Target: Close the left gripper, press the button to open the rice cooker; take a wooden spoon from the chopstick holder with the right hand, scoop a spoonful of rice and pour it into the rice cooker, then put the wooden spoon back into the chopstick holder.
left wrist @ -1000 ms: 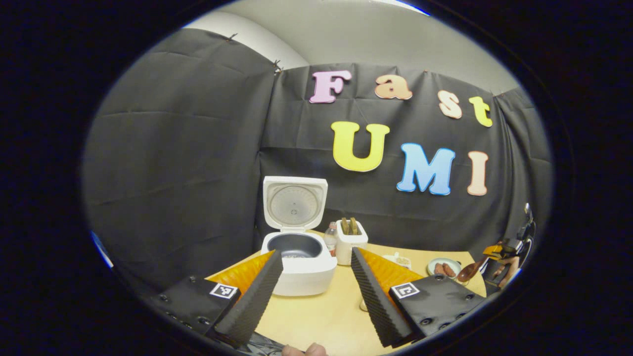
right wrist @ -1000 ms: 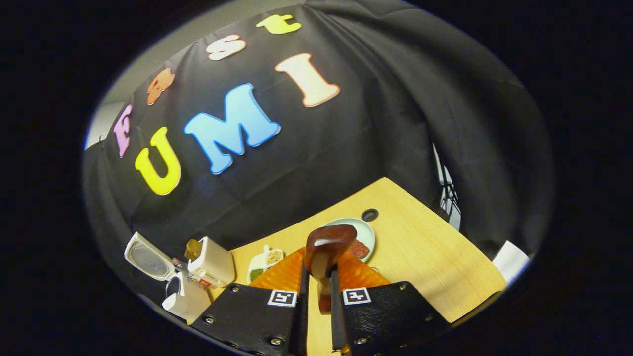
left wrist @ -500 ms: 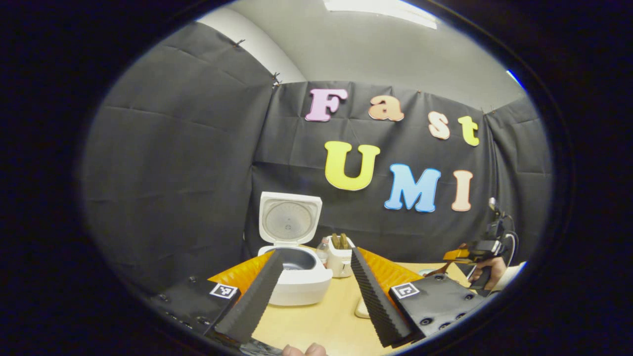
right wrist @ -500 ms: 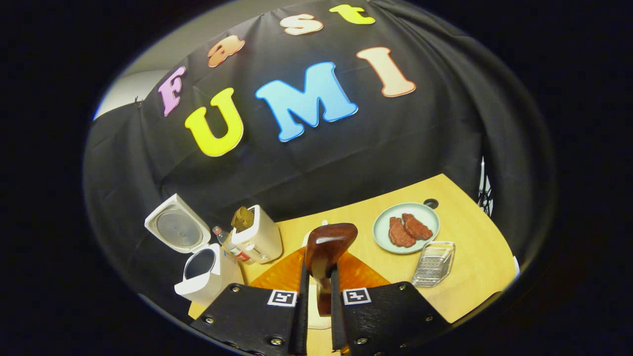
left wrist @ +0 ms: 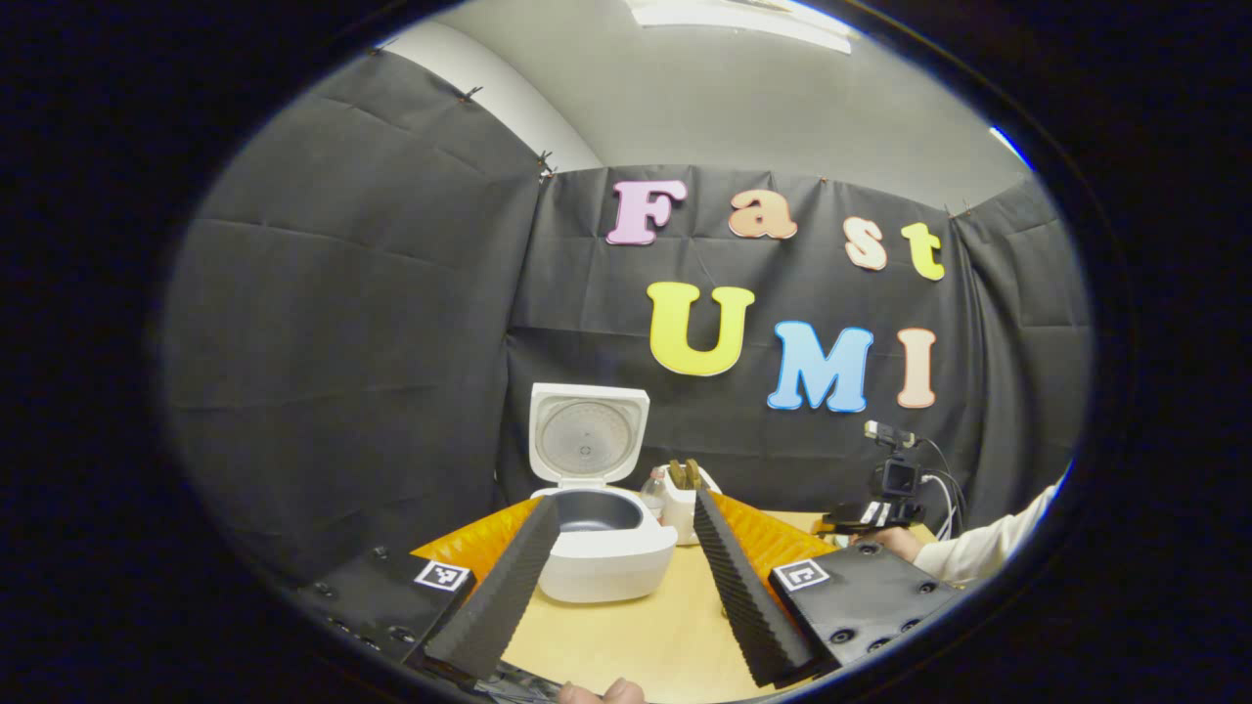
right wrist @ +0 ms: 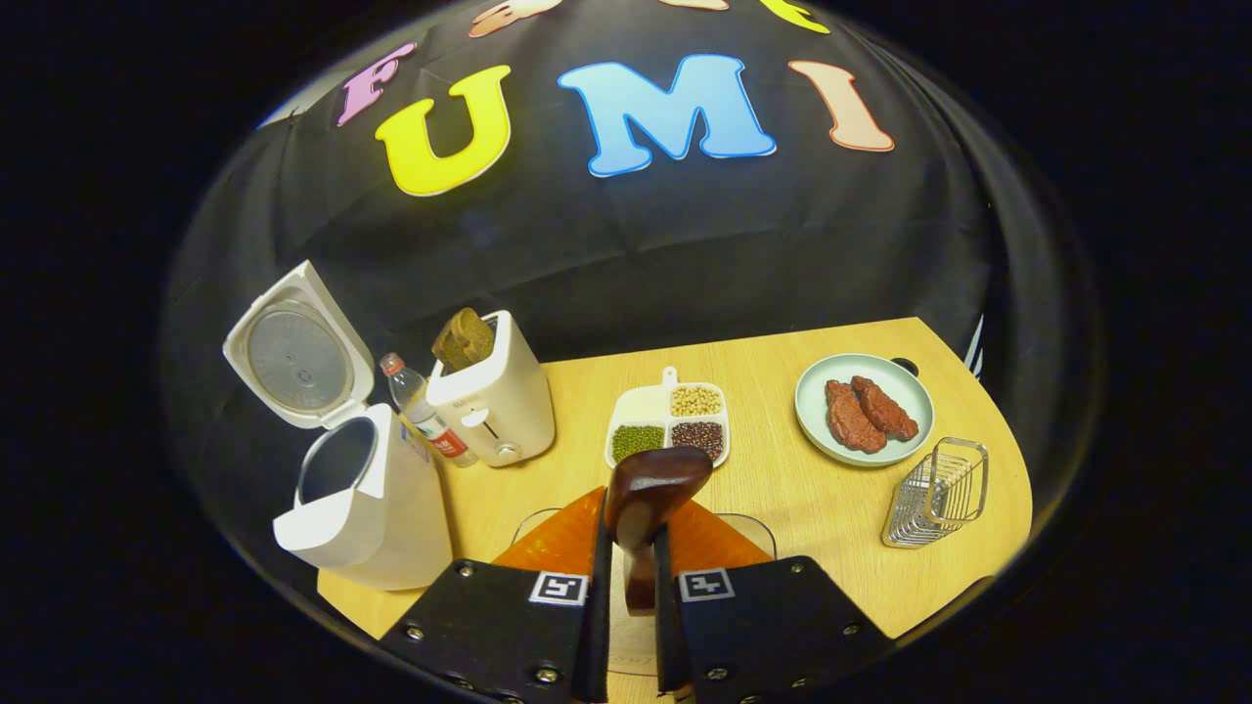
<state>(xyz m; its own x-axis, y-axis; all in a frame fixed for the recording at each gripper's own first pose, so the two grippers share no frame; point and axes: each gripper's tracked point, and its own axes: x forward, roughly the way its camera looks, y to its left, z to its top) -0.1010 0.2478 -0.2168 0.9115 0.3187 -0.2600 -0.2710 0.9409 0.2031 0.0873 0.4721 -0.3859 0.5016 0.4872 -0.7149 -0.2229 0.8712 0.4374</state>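
Carrying the wooden spoon (right wrist: 650,489) clamped in the right gripper (right wrist: 626,587), left gripper (left wrist: 626,577) parted, the next move is scooping rice for the open rice cooker (right wrist: 357,499).

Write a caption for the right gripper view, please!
Right gripper holds a wooden spoon above the table, beside the open rice cooker.

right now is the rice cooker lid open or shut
Open. The rice cooker has its lid tipped up and back, showing the inner pot.
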